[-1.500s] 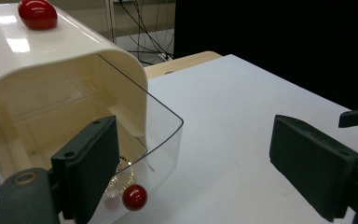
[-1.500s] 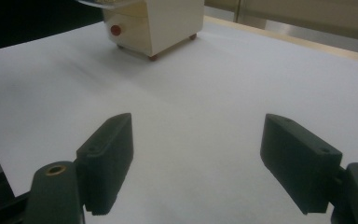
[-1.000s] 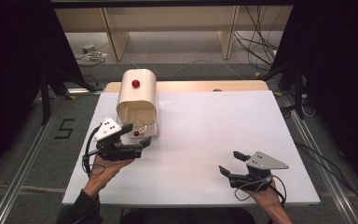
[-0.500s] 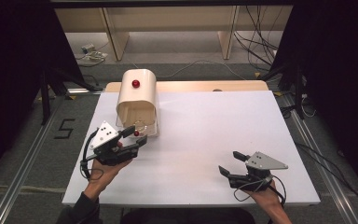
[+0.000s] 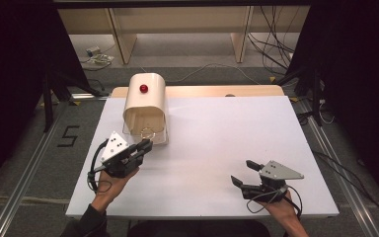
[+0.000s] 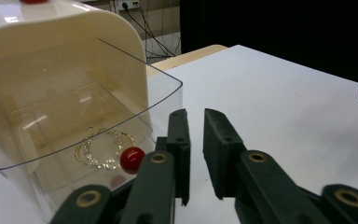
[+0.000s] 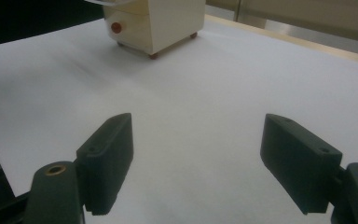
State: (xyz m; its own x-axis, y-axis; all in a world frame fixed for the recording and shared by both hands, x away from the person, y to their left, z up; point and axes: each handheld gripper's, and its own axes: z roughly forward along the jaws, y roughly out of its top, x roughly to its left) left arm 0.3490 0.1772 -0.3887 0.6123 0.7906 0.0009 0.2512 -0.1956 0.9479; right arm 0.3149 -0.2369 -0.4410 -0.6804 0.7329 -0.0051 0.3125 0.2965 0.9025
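A cream box (image 5: 145, 98) with a rounded top and a red knob (image 5: 143, 88) stands at the table's back left. A clear tray (image 5: 150, 133) juts from its front, with a gold chain (image 6: 100, 149) inside and a small red knob (image 6: 131, 159) low at its front. My left gripper (image 5: 147, 144) points at the tray's front right corner. Its jaws have just been closing and now stand almost together with nothing between them; the red knob is just left of them (image 6: 195, 116). My right gripper (image 5: 242, 172) rests near the front right, open and holding nothing (image 7: 198, 126).
The white table (image 5: 217, 123) has a wooden strip (image 5: 217, 91) along its back edge. In the right gripper view the box (image 7: 168, 23) stands far off on small red feet. Cables and shelf legs lie on the floor behind the table.
The left gripper has drawn back a little from the tray toward the front left, and its wide-open jaws have closed. The right gripper has stayed where it was.
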